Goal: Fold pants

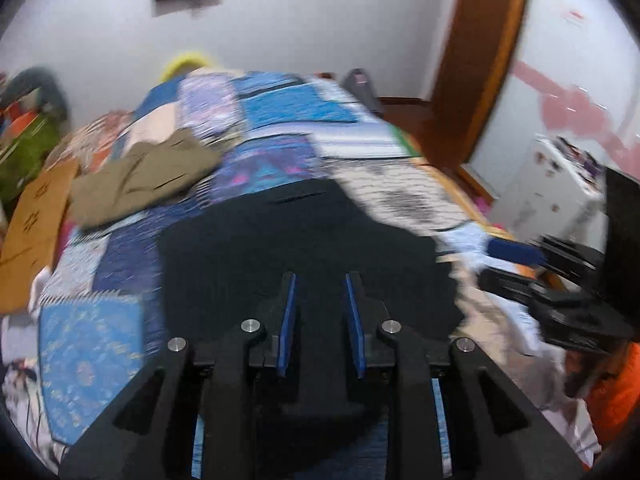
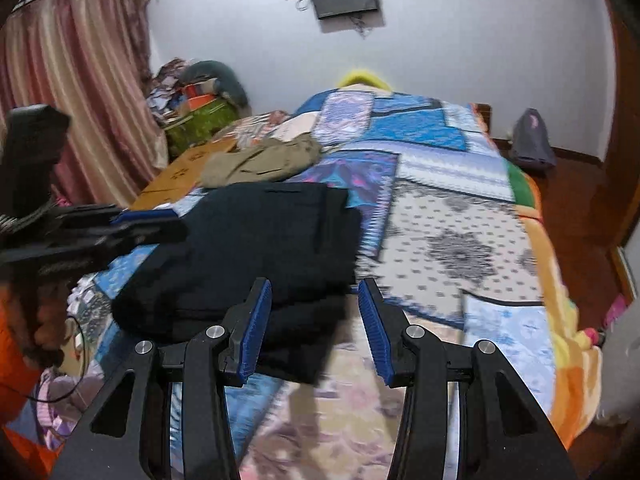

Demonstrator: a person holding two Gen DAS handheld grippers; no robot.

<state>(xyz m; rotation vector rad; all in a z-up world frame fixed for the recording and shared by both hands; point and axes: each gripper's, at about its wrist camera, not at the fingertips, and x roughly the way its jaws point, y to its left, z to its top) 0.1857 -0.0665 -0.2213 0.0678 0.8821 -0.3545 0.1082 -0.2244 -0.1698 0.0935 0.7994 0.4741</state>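
The black pants (image 2: pixel 248 256) lie folded into a compact stack on the bed's patchwork quilt (image 2: pixel 448 216), so folding looks nearly finished. Left hand-held gripper (image 1: pixel 320 280) and right hand-held gripper (image 2: pixel 314 286) both hover open, empty.

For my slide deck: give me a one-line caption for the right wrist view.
Open right claw above folded black pants on a patchwork quilt, khaki garment beyond.

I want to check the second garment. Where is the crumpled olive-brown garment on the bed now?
In both wrist views the crumpled olive-brown garment lies on the patchwork quilt, beyond the folded black pants and beside the flat brown cardboard at the bed's left edge.
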